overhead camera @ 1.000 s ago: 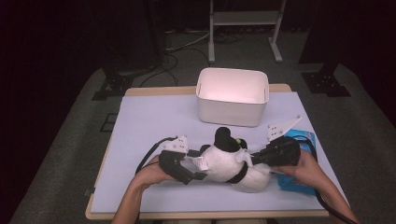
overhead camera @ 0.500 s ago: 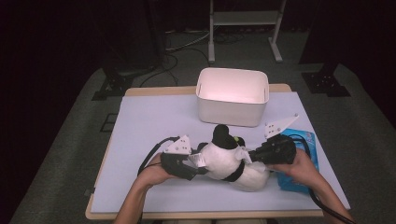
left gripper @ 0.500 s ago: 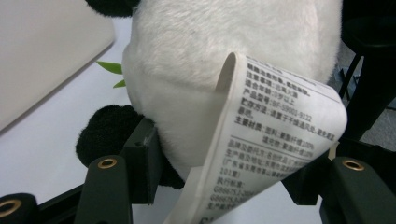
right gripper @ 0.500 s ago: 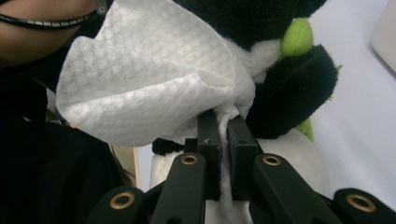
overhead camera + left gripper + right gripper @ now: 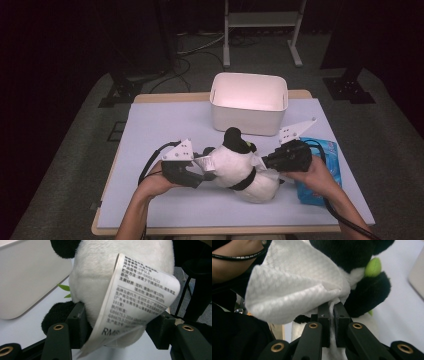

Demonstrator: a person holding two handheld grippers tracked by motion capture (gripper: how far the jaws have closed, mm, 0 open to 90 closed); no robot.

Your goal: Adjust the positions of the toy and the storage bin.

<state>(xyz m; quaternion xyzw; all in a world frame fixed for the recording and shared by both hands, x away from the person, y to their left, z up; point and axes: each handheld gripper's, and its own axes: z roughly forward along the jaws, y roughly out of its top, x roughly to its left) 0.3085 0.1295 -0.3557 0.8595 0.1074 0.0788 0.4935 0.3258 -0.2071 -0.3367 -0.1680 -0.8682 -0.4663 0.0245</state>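
Left jaws half-closed on plush panda [image 5: 120, 270]

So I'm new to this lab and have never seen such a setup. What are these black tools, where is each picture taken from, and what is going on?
A person sits at a table covered in pale lilac and holds a black two-jaw gripper in each hand. One camera looks down from above; one camera rides on each gripper.

On the table stand a white plastic bin and a blue packet.

The left gripper has just been closing and now squeezes the black-and-white plush panda, whose printed paper tag hangs in front. The right gripper is shut on a white textured cloth, held against the panda.
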